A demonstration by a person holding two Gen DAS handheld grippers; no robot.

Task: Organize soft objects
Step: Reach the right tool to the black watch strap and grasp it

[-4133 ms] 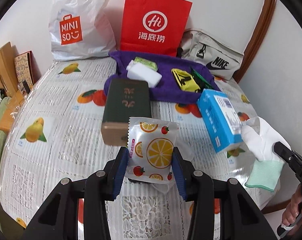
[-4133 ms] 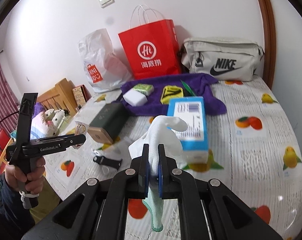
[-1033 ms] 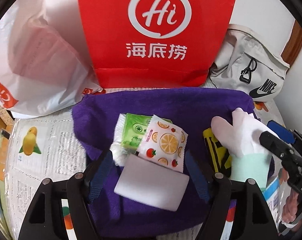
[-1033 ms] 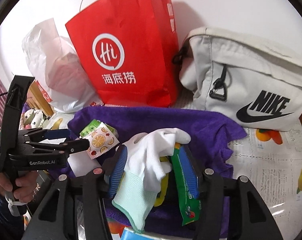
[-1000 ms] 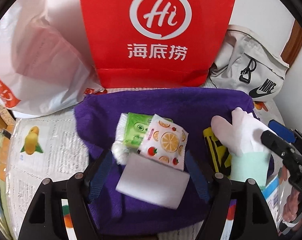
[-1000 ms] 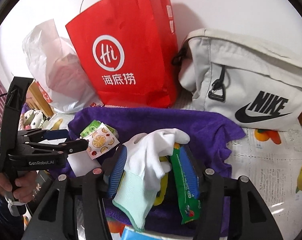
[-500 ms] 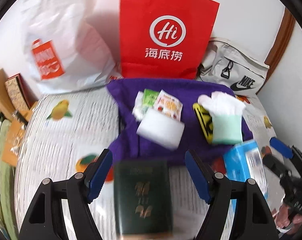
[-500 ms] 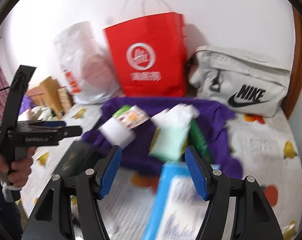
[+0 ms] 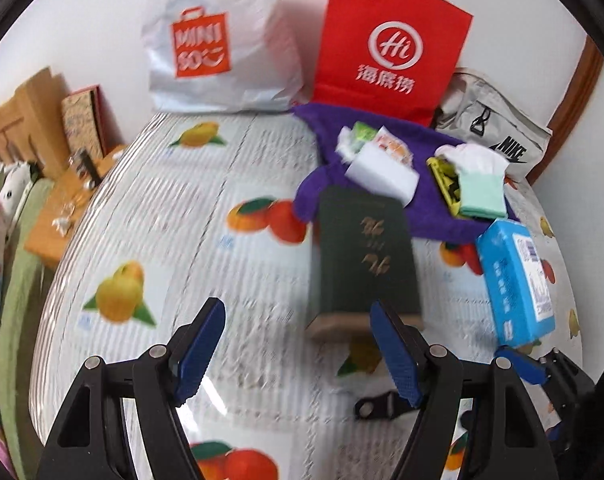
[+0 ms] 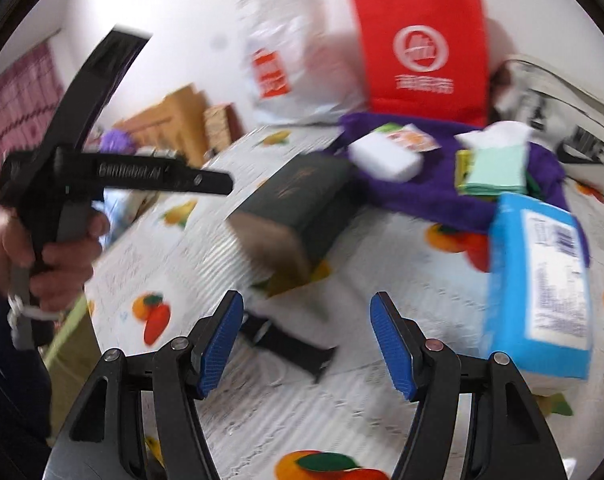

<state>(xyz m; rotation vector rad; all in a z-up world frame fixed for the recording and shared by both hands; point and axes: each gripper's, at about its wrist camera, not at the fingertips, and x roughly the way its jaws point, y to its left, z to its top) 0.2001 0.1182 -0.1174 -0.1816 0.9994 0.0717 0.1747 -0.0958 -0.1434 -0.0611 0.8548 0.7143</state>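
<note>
Gathered on purple cloth (image 9: 430, 208) at 1 o'clock: glove (image 9: 478, 184), sponge (image 9: 382, 172), fruit-print packet (image 9: 394, 146). Left gripper (image 9: 297, 352) and right gripper (image 10: 306, 344) both wide, empty. Possibly left: blue tissue pack (image 9: 514, 280) at 3 o'clock.

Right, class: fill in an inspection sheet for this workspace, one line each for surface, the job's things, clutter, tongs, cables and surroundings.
Surface: fruit-print cover, bare in front.
Job's things: white glove, white sponge and fruit-print packet lie on the purple towel.
Clutter: dark green box, blue tissue pack, black strap.
Tongs: left tongs and right tongs open, nothing between them.
Cables: nothing seen.
Surroundings: red bag, white Miniso bag, grey Nike bag against the wall.
</note>
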